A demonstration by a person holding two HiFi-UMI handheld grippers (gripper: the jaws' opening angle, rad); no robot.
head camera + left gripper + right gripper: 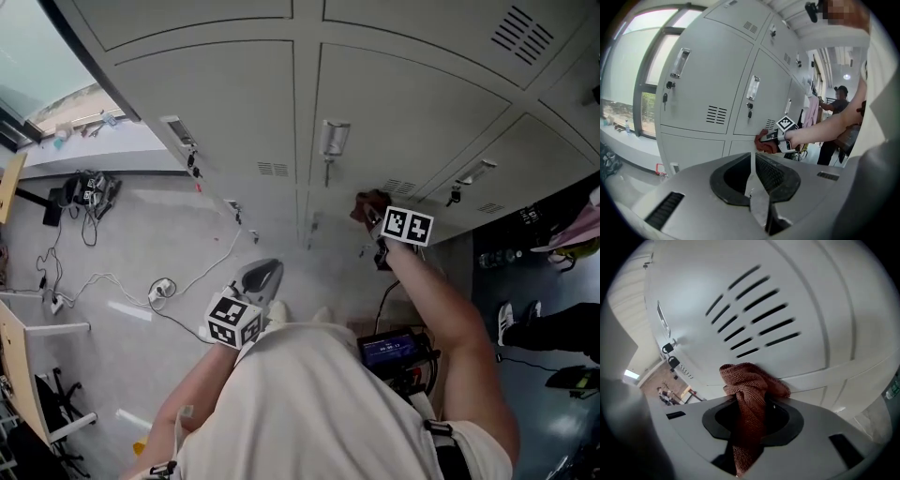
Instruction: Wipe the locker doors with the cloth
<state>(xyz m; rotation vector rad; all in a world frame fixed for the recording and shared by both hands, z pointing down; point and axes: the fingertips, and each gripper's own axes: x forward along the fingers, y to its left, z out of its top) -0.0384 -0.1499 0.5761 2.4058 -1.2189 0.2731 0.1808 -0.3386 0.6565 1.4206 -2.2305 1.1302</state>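
A reddish-brown knitted cloth (751,394) is clamped in my right gripper (751,416), and its bunched end presses against the grey locker door (787,296) just below the vent slots (752,310). In the head view the cloth (370,206) shows at the tip of the right gripper (375,217), low on the middle locker door (412,112). The left gripper view also catches the cloth (764,142) on the door. My left gripper (752,180) is shut with nothing in it, held back from the lockers near my body (258,281).
Grey lockers (717,84) with handles and hanging keys (328,150) fill the wall. Cables (141,281) and equipment lie on the floor to the left. Another person (839,108) stands farther down the row. A device (394,352) hangs at my waist.
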